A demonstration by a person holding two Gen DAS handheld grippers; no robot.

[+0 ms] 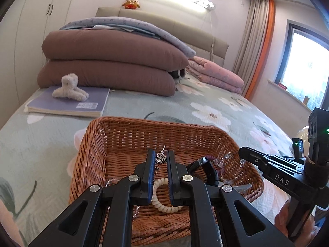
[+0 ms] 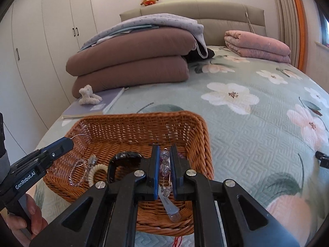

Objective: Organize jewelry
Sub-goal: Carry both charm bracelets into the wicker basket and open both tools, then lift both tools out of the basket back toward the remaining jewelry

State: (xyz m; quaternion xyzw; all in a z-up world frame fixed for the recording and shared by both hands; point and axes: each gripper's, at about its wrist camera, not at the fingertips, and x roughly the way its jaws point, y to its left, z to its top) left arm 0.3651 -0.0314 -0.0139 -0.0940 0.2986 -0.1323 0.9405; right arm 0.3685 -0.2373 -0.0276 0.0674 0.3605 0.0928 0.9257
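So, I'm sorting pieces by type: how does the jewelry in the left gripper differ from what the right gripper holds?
The left gripper pinches a small silver openwork heart earring with a wire hook; the right gripper pinches a strand of clear purplish crystal beads. The earring is short metal; the strand is longer, glassy and dangles down. Both are held above the brown wicker basket.

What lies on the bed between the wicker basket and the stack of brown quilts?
A purple notebook with a fluffy white hair claw on top, left of bare bedspread; the left wrist view shows it best.

Silver heart earring [image 1: 161, 158], bead strand [image 2: 165, 165] above wicker basket [image 1: 131, 131]
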